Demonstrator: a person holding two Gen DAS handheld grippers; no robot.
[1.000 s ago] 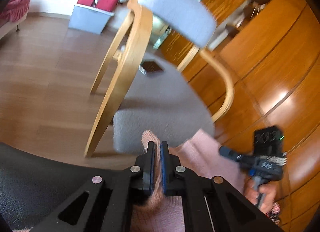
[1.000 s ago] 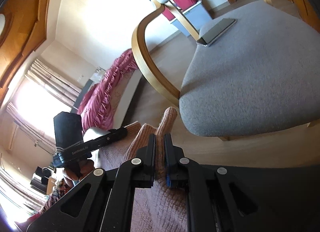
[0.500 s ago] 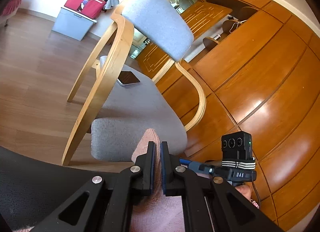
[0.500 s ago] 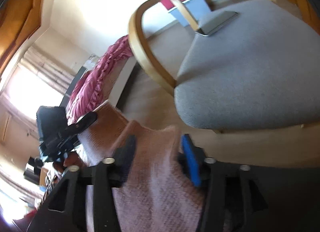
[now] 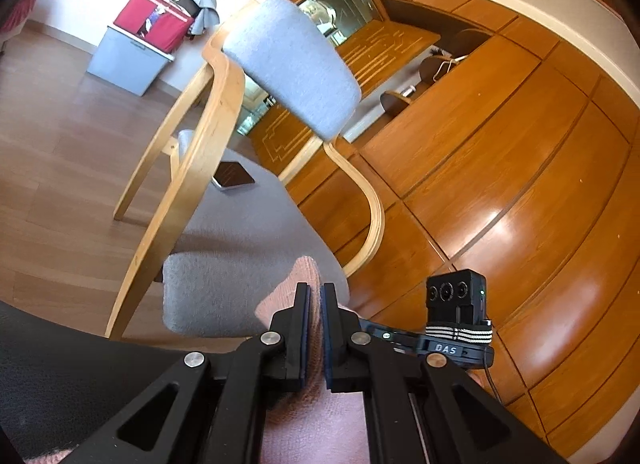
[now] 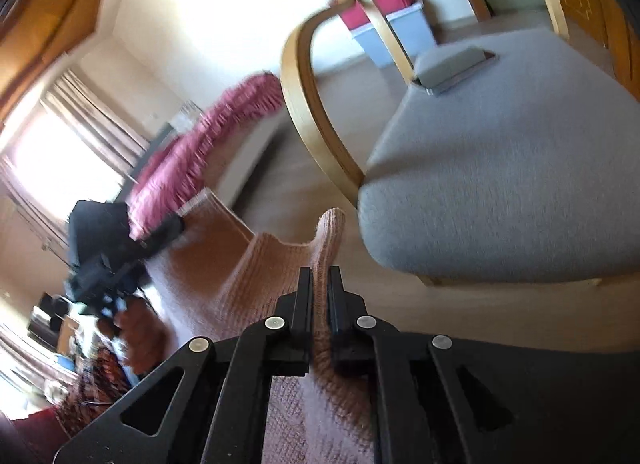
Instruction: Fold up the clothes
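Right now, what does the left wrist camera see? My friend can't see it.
The black left gripper pinches a fold of pink knitted cloth between shut jaws. Ahead stands a bentwood chair with a grey cushioned seat, a dark phone lying on it. The right gripper is alongside.

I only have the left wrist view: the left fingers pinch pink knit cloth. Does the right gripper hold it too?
Observer: Yes. The right gripper has its fingers closing, with a fold of the pink cloth between them and the pads pressing on it.
Operator: Is the cloth stretched between both grippers?
Observer: In the right wrist view it runs leftward toward the left gripper, which looks blurred there.
Operator: What lies beyond that?
Observer: A bright window with curtains.
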